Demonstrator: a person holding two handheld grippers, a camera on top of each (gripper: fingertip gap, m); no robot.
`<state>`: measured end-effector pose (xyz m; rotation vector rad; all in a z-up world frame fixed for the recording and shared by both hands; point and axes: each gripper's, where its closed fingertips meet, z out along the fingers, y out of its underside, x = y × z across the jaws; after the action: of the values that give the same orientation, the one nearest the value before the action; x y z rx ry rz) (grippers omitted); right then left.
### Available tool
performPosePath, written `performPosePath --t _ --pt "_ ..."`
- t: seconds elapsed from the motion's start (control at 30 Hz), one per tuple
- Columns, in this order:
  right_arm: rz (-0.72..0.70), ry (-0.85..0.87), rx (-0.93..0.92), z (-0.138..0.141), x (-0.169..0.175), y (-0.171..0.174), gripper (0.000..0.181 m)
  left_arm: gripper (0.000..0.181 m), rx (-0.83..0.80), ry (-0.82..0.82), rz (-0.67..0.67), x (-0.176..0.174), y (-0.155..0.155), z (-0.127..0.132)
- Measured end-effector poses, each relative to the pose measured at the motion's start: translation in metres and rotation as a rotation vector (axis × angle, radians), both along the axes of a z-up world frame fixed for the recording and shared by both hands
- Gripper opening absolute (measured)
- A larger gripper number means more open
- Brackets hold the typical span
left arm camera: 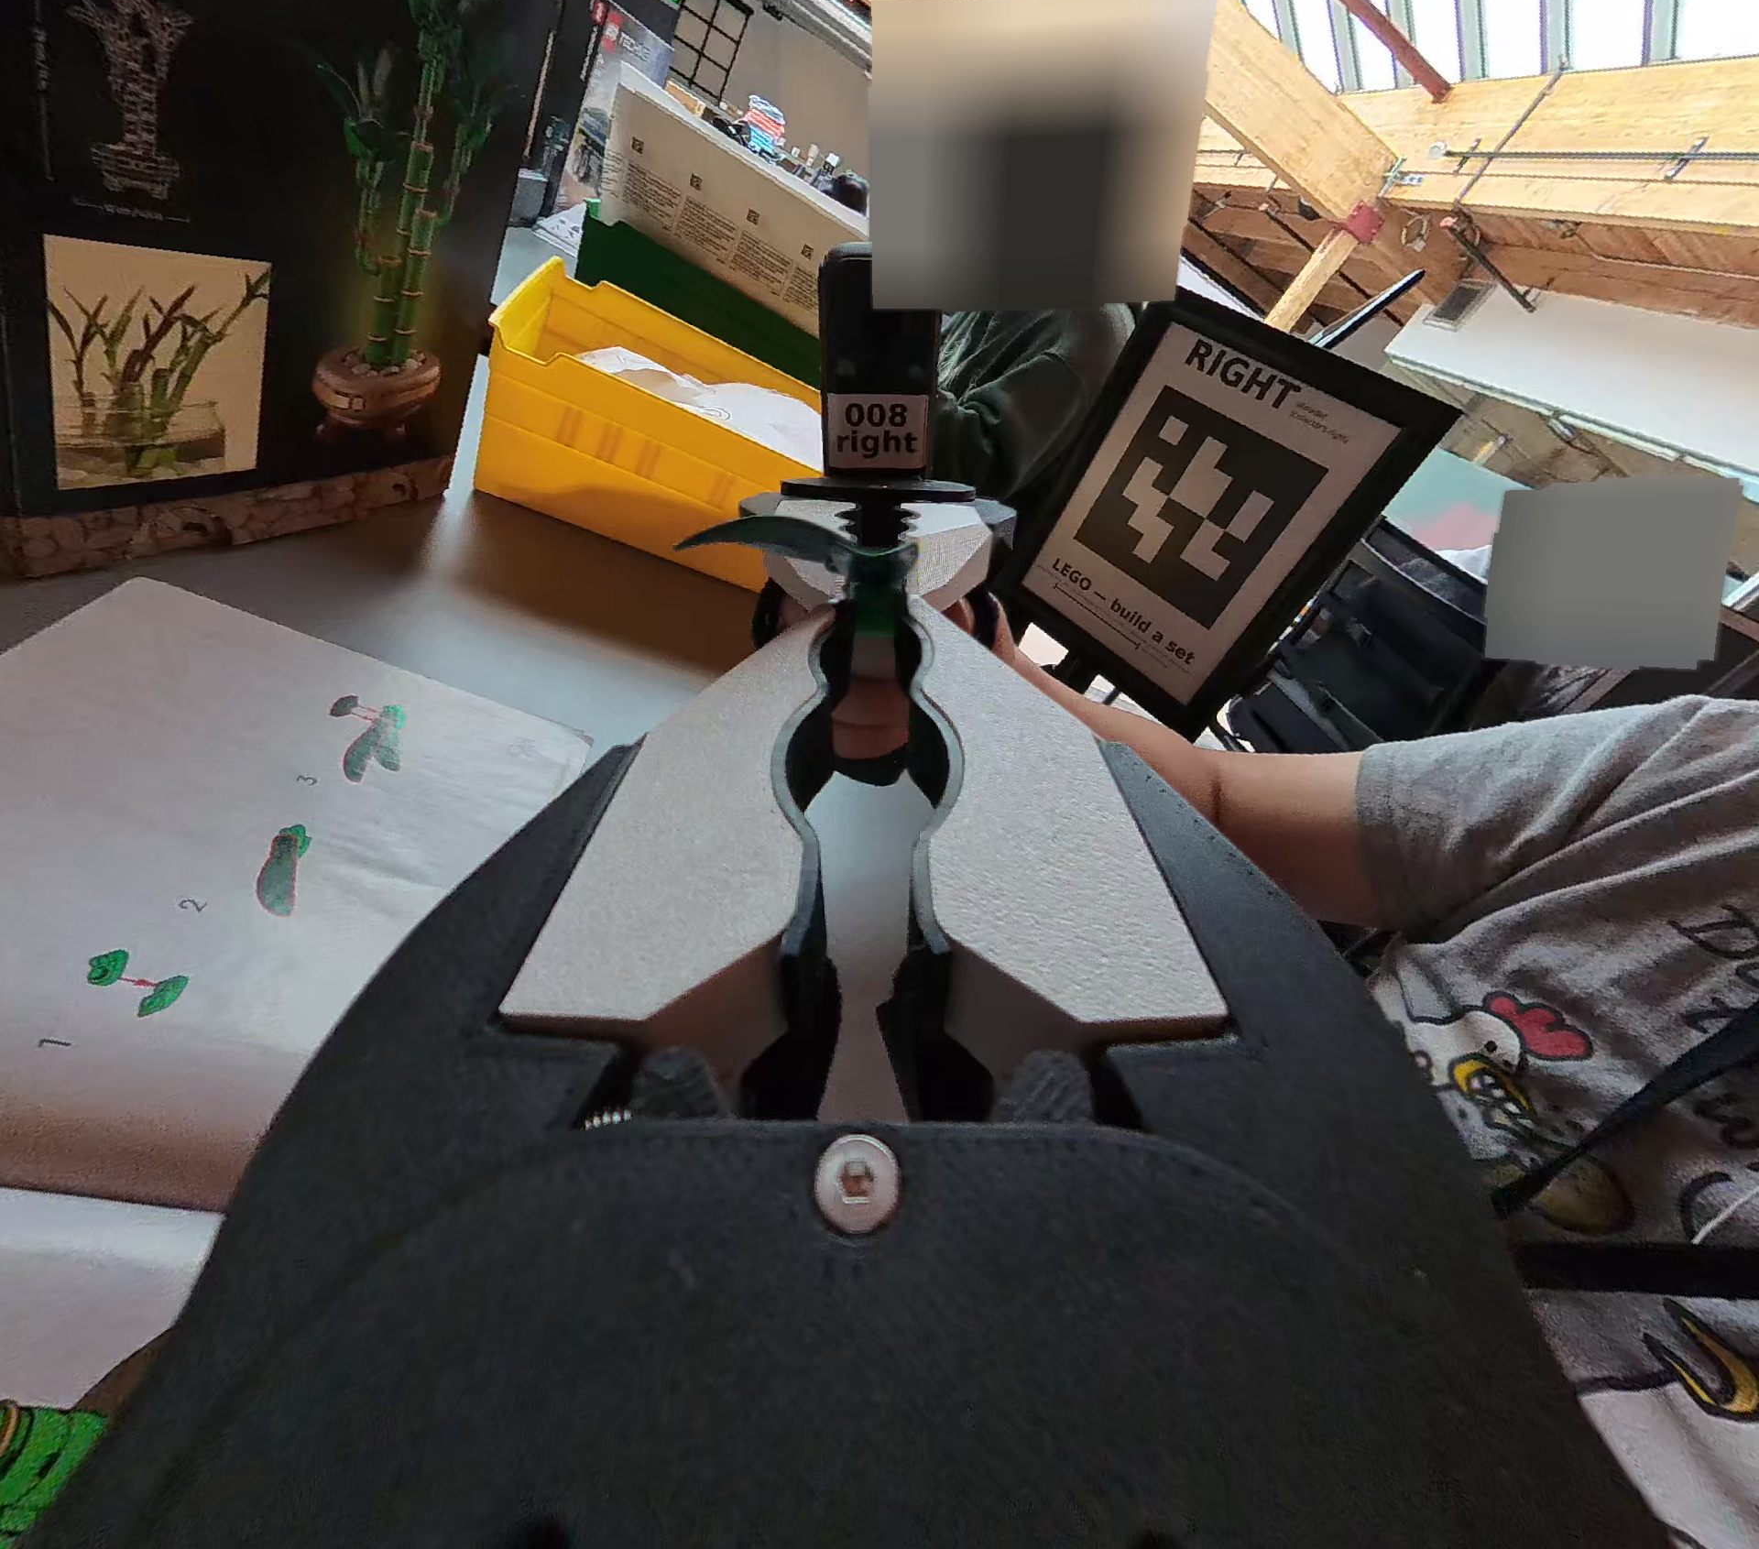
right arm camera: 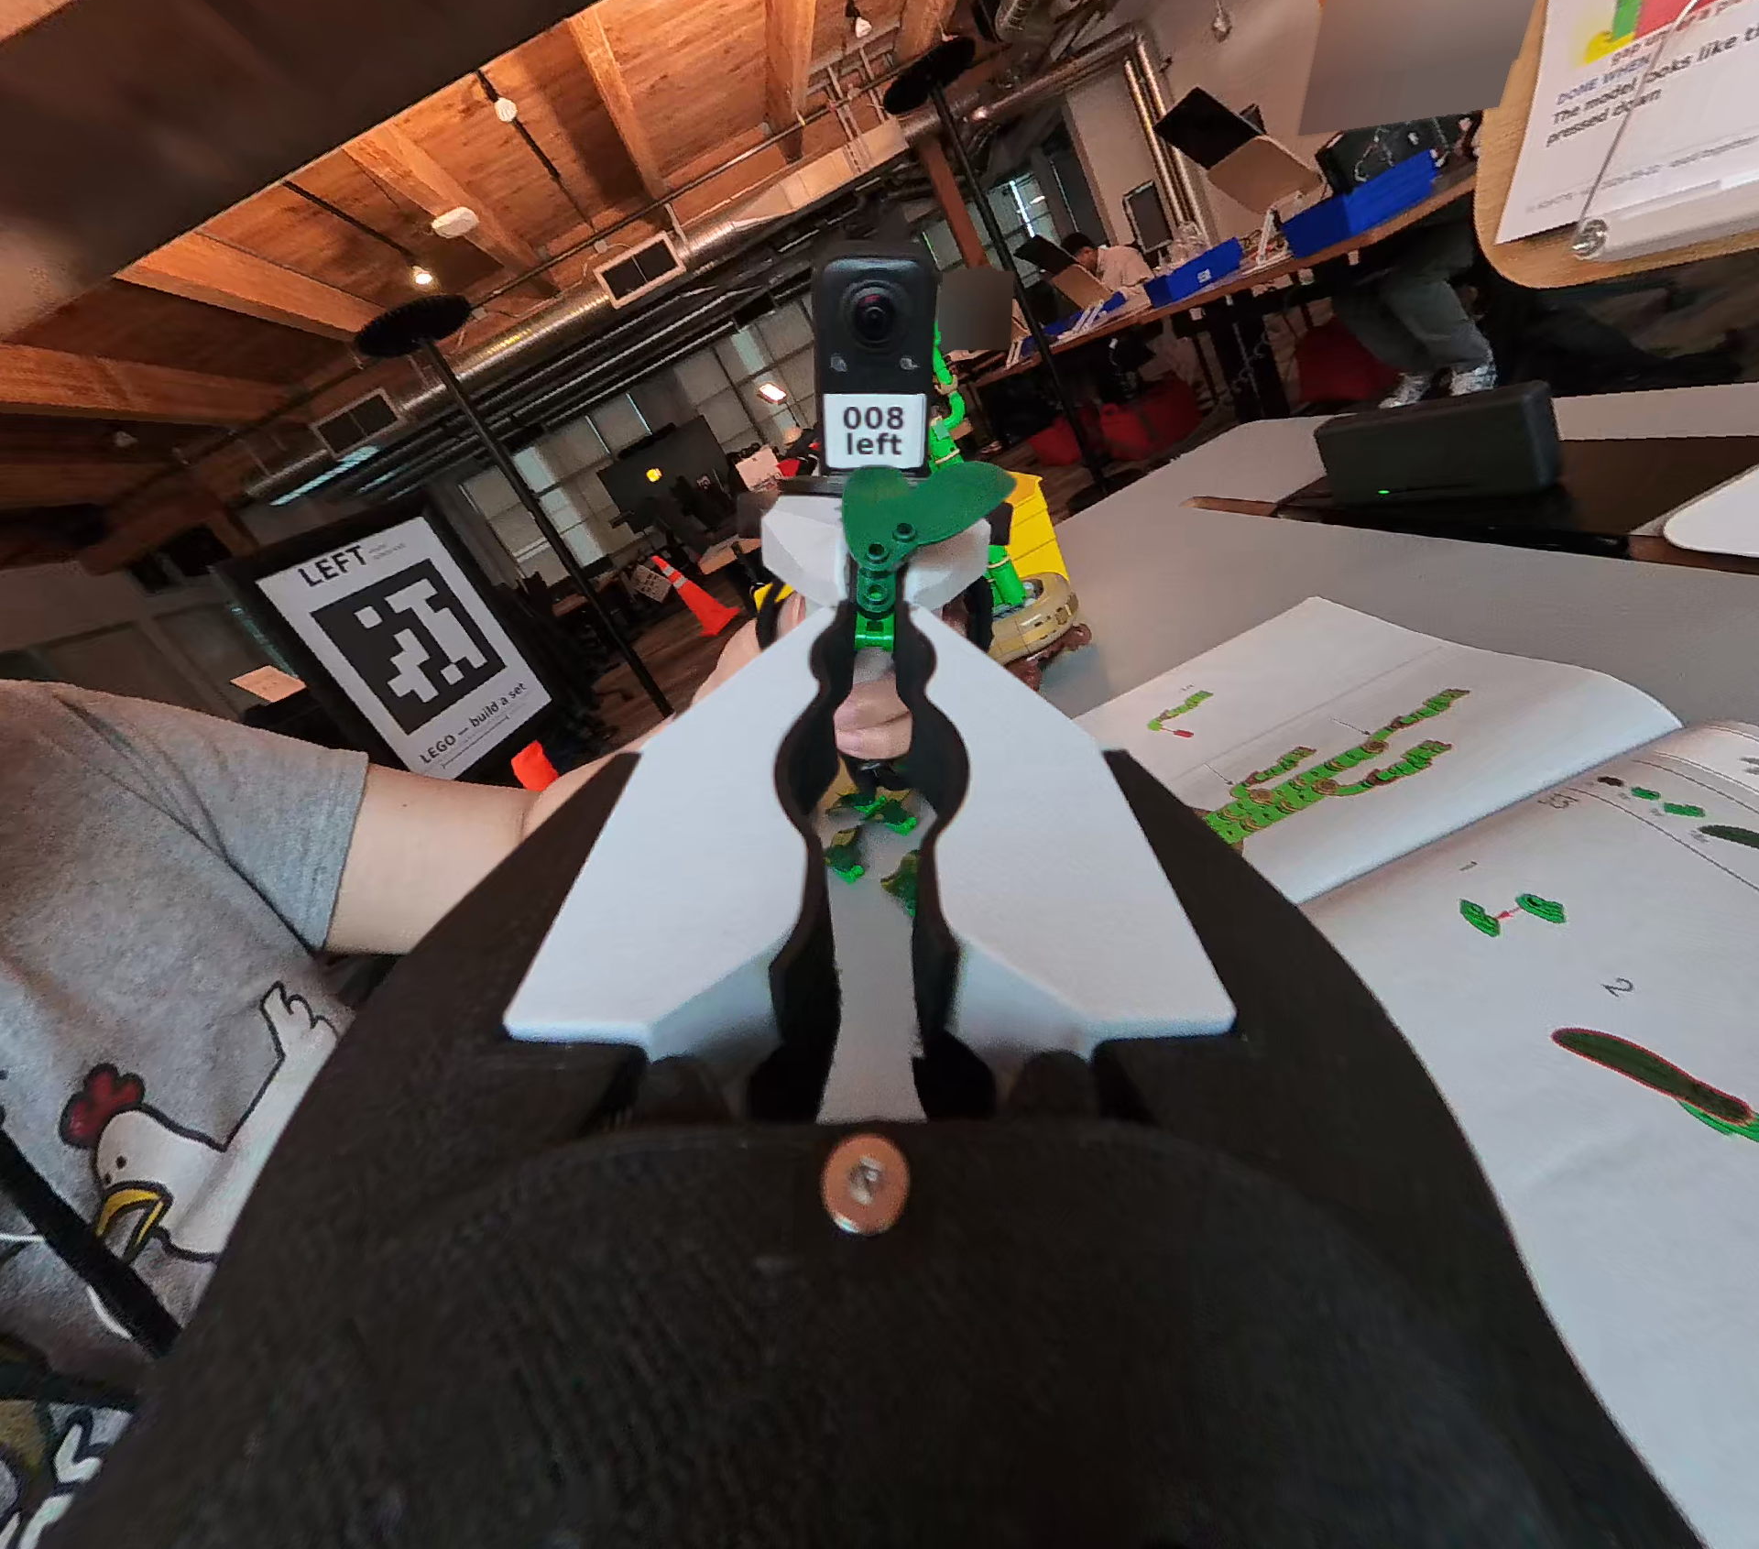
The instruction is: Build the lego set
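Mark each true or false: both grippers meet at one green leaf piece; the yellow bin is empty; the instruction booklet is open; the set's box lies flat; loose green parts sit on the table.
1. Both grippers, left gripper and right gripper, meet at the green leaf piece: true.
2. Yellow bin is empty: false, white bags lie in it.
3. Instruction booklet is open: true.
4. Set's box lies flat: false, it stands upright.
5. Loose green parts sit on the table: true.

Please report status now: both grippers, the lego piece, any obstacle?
Left gripper and right gripper tip to tip, both shut on green leaf piece. Held above table. No obstacle visible.
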<state>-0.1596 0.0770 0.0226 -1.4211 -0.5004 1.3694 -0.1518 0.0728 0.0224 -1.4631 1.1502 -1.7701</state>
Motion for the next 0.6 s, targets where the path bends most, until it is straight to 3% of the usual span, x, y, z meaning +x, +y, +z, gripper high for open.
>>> performPosePath --t 0.2,0.3,0.37,0.47,0.6 --pt "-0.012 -0.042 0.022 -0.004 0.0 0.002 0.006 0.005 0.074 0.037 0.045 0.0 0.002 -0.004" --pt "-0.045 -0.209 0.136 -0.016 0.006 0.002 0.017 0.005 0.06 0.037 0.048 -0.004 0.006 -0.001" --pt "0.019 -0.439 0.266 -0.04 0.003 -0.011 0.017 0.005 0.049 0.039 0.058 -0.01 0.012 0.001" --pt "0.193 -0.782 0.363 -0.097 -0.01 -0.036 0.02 0.005 0.05 0.053 0.072 -0.02 0.02 0.005" --pt "0.366 -1.004 0.352 -0.148 -0.029 -0.055 0.017 0.005 0.064 0.054 0.078 -0.031 0.025 0.013"
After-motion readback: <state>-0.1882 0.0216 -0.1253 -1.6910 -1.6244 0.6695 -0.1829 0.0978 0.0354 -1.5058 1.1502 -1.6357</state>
